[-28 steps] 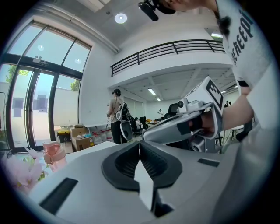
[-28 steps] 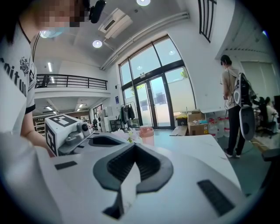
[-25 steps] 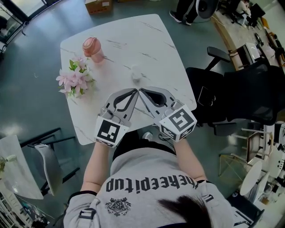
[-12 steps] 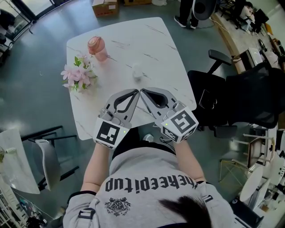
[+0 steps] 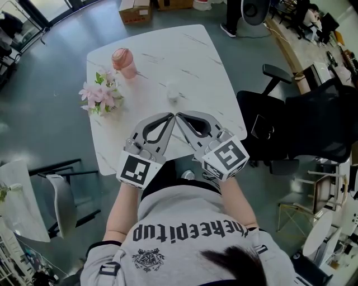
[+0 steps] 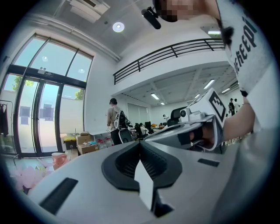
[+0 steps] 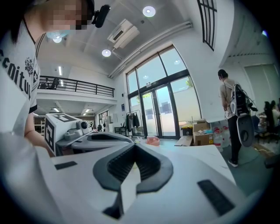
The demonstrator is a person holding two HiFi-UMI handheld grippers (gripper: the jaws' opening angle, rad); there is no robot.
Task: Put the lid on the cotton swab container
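A small white round cotton swab container (image 5: 173,92) stands near the middle of the white marble table (image 5: 196,61). I cannot make out a separate lid. My left gripper (image 5: 170,115) and right gripper (image 5: 179,115) hover side by side over the table's near edge, short of the container, their tips almost touching. Both are shut with nothing between the jaws. The left gripper view shows its own shut jaws (image 6: 140,143) and the right gripper (image 6: 192,127) beside it. In the right gripper view its jaws (image 7: 134,145) are shut, and the left gripper (image 7: 83,136) sits alongside.
A pink cup (image 5: 124,61) and a bunch of pink flowers (image 5: 100,94) occupy the table's far left. A black office chair (image 5: 291,120) stands to the right, a cardboard box (image 5: 136,10) beyond the table, and another chair (image 5: 59,201) at the lower left. A person (image 7: 234,118) stands far off.
The head view has drifted a little, so the table sits slightly further right in the picture. Both grippers hold the same shut pose at the table's near edge.
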